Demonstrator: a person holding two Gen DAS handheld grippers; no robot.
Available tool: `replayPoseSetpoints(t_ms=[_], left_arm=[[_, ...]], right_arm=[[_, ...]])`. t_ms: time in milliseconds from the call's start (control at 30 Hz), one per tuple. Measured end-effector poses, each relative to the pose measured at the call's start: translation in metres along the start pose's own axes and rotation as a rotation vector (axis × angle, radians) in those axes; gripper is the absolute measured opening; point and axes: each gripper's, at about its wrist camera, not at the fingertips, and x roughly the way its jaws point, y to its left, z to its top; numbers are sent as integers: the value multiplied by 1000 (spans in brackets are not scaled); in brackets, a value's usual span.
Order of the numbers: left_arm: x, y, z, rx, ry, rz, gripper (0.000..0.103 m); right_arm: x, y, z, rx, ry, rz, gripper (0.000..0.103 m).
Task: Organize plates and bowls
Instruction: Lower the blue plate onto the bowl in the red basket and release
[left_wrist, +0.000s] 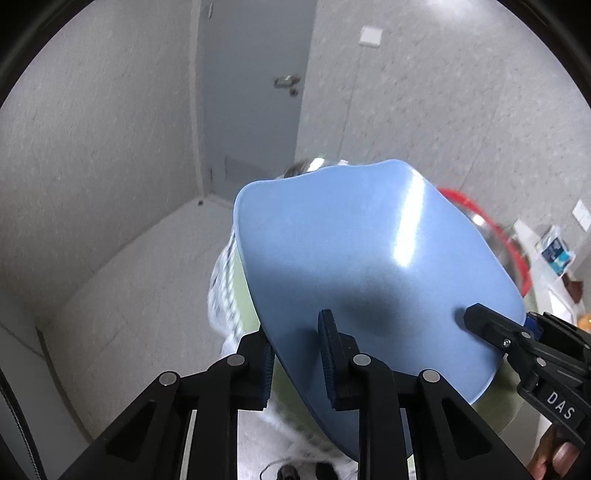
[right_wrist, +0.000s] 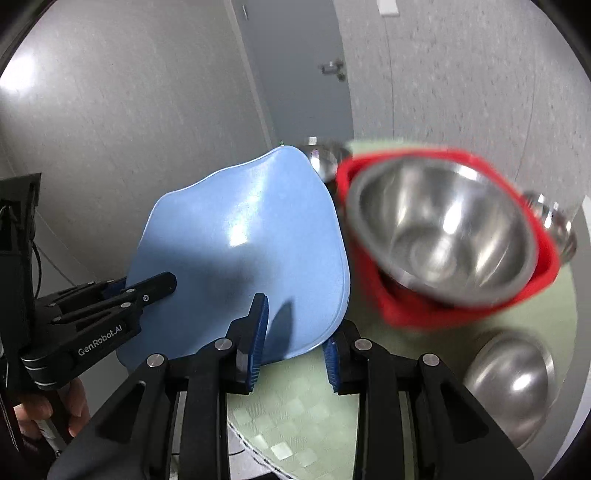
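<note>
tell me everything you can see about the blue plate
The blue plate is matte light blue with a wavy, rounded-square rim, and looks like plastic. It is lifted and tilted steeply above the green table mat. Both grippers pinch its rim: the left hand-held gripper on one edge, the right hand-held gripper on another. It sits left of the red bowl.

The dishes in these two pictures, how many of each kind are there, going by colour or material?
Blue plate: 1, gripped at its edges by both the left gripper and the right gripper.
Red bowl: 1.
Steel bowls: 4, namely one inside the red bowl, one upside down, one at the far right, one behind the plate.
Total: 6 dishes.
</note>
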Motion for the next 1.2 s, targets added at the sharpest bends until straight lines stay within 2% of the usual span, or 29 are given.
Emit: replayPoseSetpoints(t_ms=[100,233,367,567,833,933,1067,1133,1200], left_arm=[[-1,-27,21,37,-31,-36,19],[13,-65,41,84,-33,-76,18],[43,-106,54,144,-2,-113,18],[89,-136,65,187,59,-122,19],[128,-151,82,194,115,-109,20],[124,-161,78,192,127,-109,20],[124,-163,78,200,122,-106,22],[125,-164,80,195,123,-116,26],[121,-161,77,195,118,-134,43]], right_arm=[[-9,-17,22,13,-32,-21,28],[-18,-57,41,51,-49,-65,28],[-15,-97,51,94,-23,-118,28],[-5,-144,55,138,36,-166,28],[5,-159,50,152,92,-155,28],[9,-161,49,149,107,-154,29],[11,-163,51,144,111,-158,35],[10,-161,50,141,113,-157,42],[7,-160,49,135,109,-172,52]])
